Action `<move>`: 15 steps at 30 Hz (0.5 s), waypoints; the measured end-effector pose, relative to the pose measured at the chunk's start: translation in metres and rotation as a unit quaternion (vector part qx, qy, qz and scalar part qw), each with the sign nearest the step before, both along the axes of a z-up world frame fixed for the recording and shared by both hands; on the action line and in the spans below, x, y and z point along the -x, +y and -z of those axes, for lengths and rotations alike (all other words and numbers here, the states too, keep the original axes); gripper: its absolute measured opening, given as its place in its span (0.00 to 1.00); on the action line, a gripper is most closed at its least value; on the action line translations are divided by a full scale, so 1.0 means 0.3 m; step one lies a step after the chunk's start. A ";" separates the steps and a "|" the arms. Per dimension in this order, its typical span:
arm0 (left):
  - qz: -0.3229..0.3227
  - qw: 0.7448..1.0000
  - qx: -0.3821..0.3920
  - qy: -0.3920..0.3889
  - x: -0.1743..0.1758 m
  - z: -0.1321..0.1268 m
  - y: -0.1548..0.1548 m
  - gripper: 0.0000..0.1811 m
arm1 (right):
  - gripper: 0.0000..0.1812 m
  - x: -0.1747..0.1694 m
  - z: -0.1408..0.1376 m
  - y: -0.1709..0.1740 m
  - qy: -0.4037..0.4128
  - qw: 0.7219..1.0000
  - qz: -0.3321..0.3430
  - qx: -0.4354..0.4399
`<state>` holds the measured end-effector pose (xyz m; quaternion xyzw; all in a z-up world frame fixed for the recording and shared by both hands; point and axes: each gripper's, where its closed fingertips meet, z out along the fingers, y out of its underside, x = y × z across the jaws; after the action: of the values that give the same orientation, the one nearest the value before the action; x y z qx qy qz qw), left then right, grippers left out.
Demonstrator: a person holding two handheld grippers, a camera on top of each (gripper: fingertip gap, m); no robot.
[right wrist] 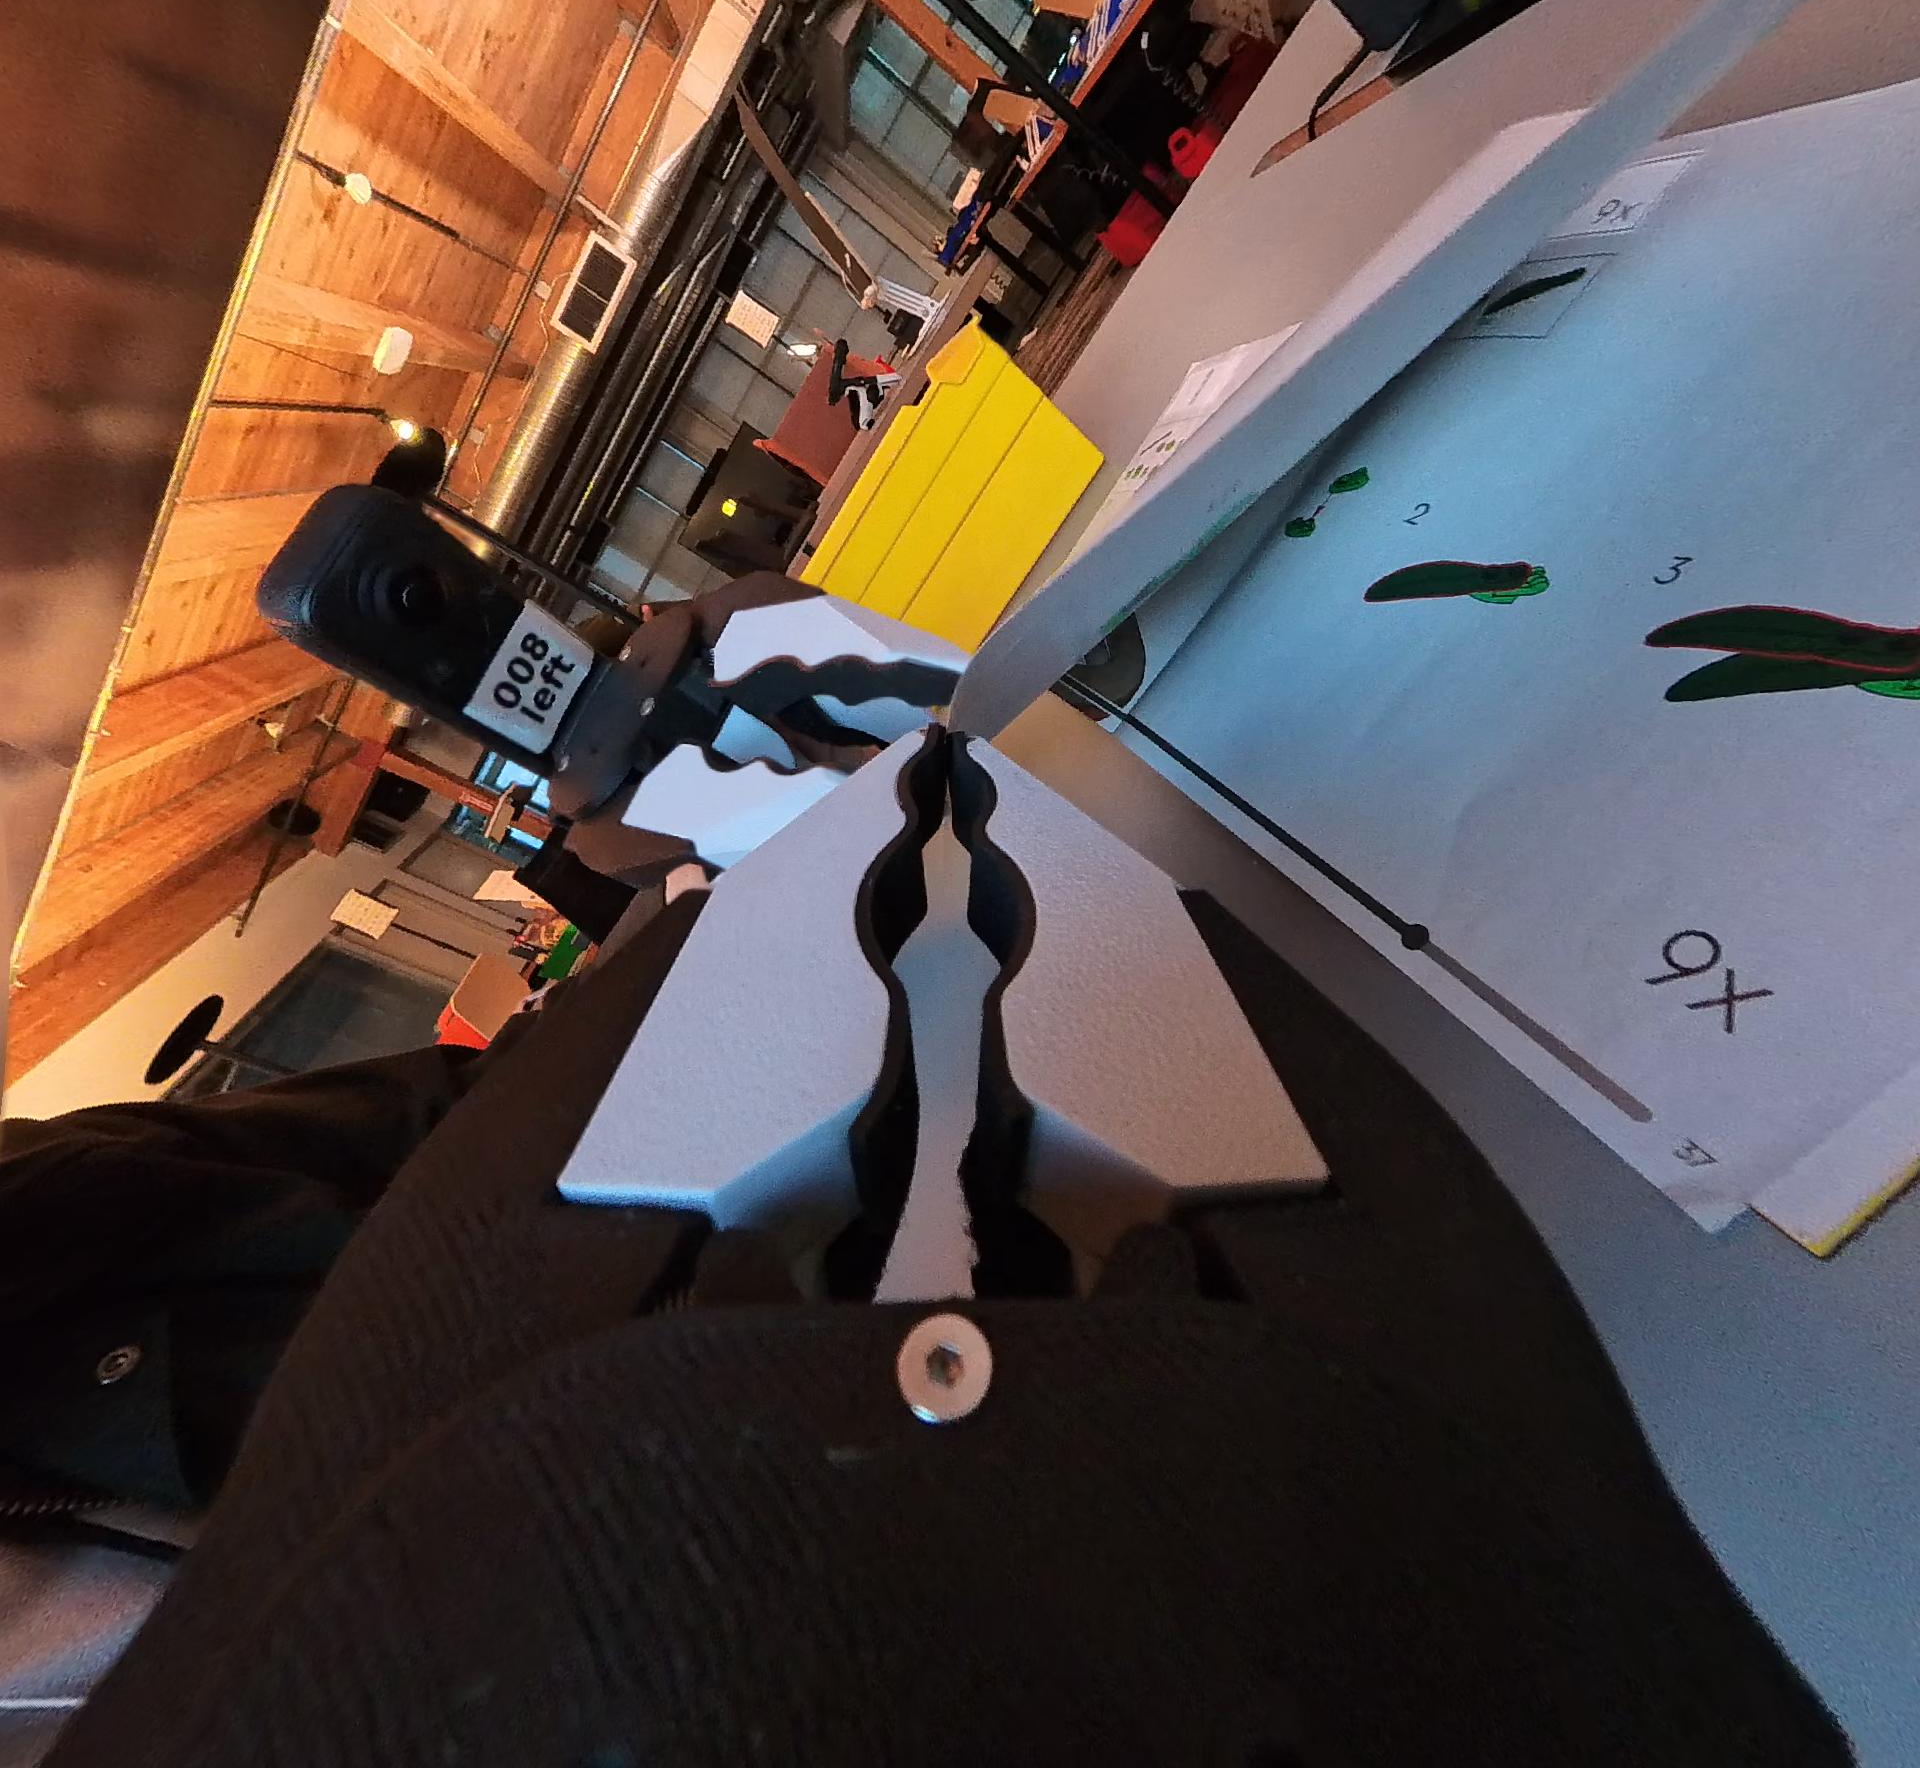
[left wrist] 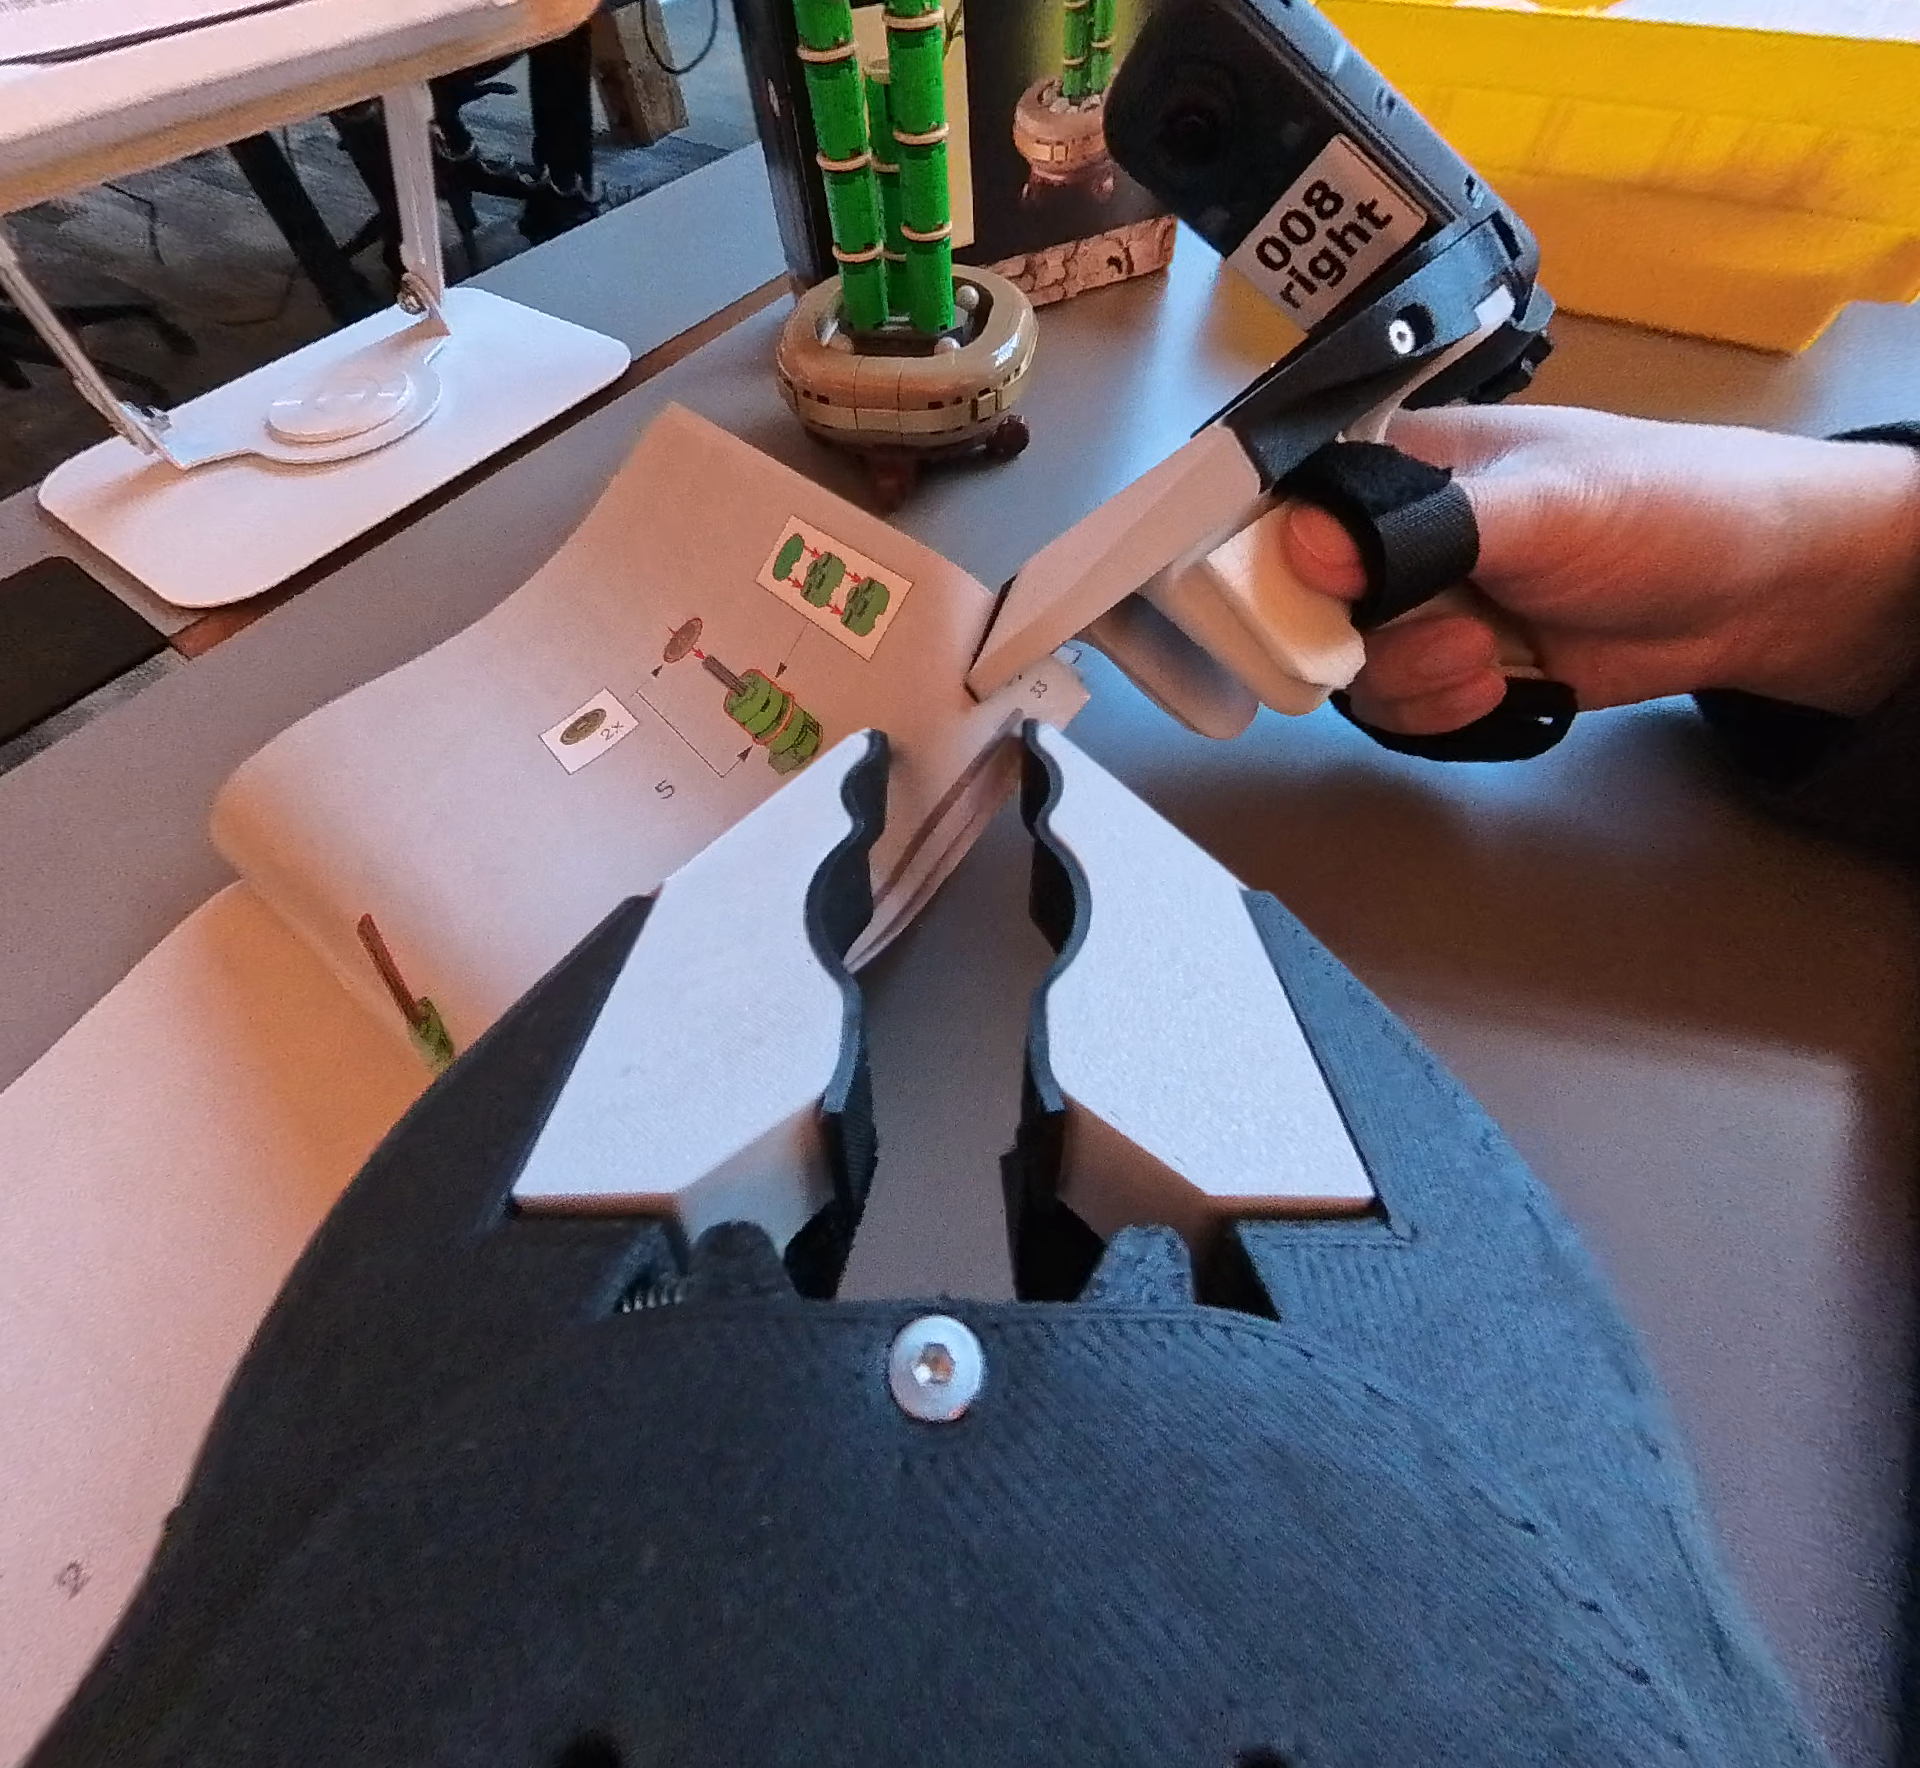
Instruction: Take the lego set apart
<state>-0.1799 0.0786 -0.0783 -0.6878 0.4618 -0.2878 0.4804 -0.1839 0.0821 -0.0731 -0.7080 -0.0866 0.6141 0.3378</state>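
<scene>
The lego set is a green bamboo plant in a tan round pot, standing upright at the far middle of the grey table. An open instruction booklet lies in front of it. My left gripper is open, with the edge of the lifted pages between its fingers. My right gripper, held by a hand, is shut on the corner of a booklet page. In the right wrist view the right gripper pinches that page, and the left gripper stands open just behind. The lego set is out of that view.
The set's dark box stands behind the plant. A yellow bin is at the far right and also shows in the right wrist view. A white stand base sits at the far left. The tips of both grippers are at nearly the same place. The lego set is about 20 cm from both grippers' fingertips.
</scene>
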 end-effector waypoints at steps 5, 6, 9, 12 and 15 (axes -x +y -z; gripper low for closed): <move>-0.004 1.000 -0.005 0.006 0.000 0.005 0.007 0.09 | 0.00 0.005 -0.007 -0.002 0.000 1.000 -0.001 -0.012; -0.004 1.000 -0.004 0.005 0.002 0.005 0.008 0.06 | 0.02 0.006 -0.011 -0.002 0.004 1.000 -0.001 -0.012; -0.005 1.000 0.000 -0.003 0.004 0.000 0.010 0.05 | 0.06 0.009 -0.024 -0.003 0.024 1.000 -0.005 -0.009; -0.003 1.000 0.014 -0.016 0.005 -0.007 0.008 0.04 | 0.06 0.008 -0.028 -0.006 0.016 1.000 -0.006 -0.024; -0.001 0.999 0.036 -0.036 0.008 -0.015 0.010 0.04 | 0.07 0.008 -0.034 -0.014 -0.007 0.998 -0.012 -0.057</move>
<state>-0.1822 0.0816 -0.0737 -0.6948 0.4325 -0.3281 0.4717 -0.1862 0.0779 -0.0629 -0.6908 -0.1326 0.6073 0.3694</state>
